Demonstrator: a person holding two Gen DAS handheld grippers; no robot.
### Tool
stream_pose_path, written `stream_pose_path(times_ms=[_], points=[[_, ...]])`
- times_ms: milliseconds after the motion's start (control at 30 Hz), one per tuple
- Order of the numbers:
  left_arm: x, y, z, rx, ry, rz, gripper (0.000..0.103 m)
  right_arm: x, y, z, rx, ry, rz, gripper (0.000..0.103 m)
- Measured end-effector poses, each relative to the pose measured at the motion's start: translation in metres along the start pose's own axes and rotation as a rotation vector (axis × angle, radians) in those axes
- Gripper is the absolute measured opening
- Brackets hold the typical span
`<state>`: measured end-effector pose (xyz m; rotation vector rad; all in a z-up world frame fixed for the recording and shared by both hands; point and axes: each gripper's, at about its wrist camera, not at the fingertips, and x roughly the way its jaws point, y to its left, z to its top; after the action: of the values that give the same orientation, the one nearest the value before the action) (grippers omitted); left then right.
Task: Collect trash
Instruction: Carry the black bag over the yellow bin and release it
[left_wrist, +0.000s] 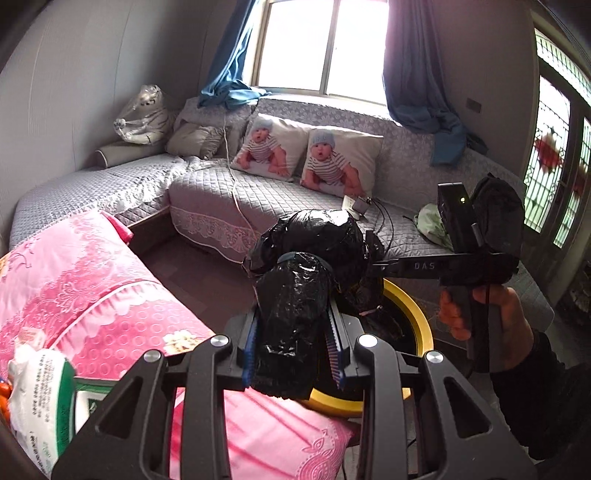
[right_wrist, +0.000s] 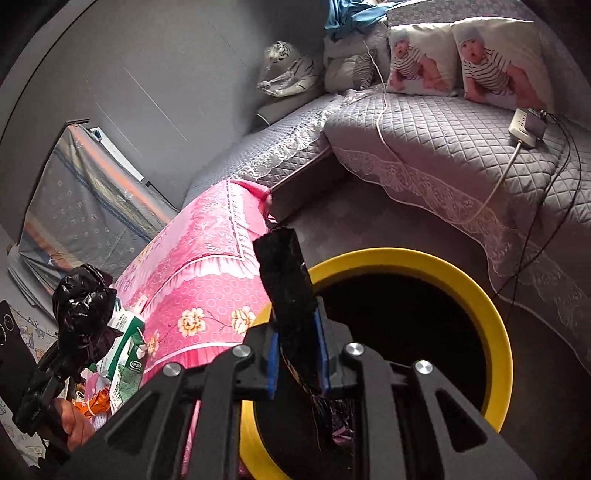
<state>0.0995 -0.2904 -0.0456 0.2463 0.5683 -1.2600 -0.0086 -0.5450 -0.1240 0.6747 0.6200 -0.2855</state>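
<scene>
We have both the left gripper (left_wrist: 295, 332) and right gripper (right_wrist: 297, 347) clamped on the black trash bag (left_wrist: 317, 243) above the yellow bin (right_wrist: 495, 306), so next we must lift it clear.

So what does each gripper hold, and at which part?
Both hold the black trash bag: the left gripper and right gripper each clamp a bunched part of its plastic.

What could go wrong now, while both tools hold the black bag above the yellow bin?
1. The left tool and the right tool each pinch only a thin fold of the black bag; it may slip or tear.
2. The bag hangs near the rim of the yellow bin, so it could catch or fall outside.
</scene>
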Motion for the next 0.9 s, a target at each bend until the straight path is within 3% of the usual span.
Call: stream_pose_path(times_ms=[100,167,367,467,533,567,600,733,900], points=[[0.019,-0.007,0.004,0.019,0.021,-0.019,0.028,-0.004,-0.015,0.002,0.048,-0.027,-0.033,0.033],[0.033,-0.013,0.005,0.028,0.040,-0.037,0.028,-0.015,-0.029,0.003,0.094,-0.073,-0.048,0.060],[0.073,-0.034,-0.004,0.056,0.096,-0.075,0.031,-0.073,-0.050,0.003,0.151,-0.258,-0.115,0.061],[0.093,-0.045,-0.010,0.069,0.119,-0.096,0.038,-0.106,-0.058,0.002,0.165,-0.363,-0.151,0.065],[0.101,-0.054,-0.015,0.096,0.110,-0.087,0.064,-0.123,-0.060,0.000,0.165,-0.410,-0.158,0.071],[0.102,-0.057,-0.017,0.096,0.094,-0.068,0.089,-0.132,-0.060,-0.002,0.162,-0.434,-0.164,0.074],[0.100,-0.058,-0.020,0.088,0.074,-0.059,0.093,-0.138,-0.060,-0.004,0.159,-0.451,-0.171,0.074],[0.083,-0.050,-0.025,0.055,0.022,-0.050,0.095,-0.148,-0.055,-0.008,0.129,-0.481,-0.187,0.081],[0.032,-0.019,-0.022,0.005,-0.076,0.010,0.095,-0.134,-0.035,-0.008,0.057,-0.451,-0.131,0.084]])
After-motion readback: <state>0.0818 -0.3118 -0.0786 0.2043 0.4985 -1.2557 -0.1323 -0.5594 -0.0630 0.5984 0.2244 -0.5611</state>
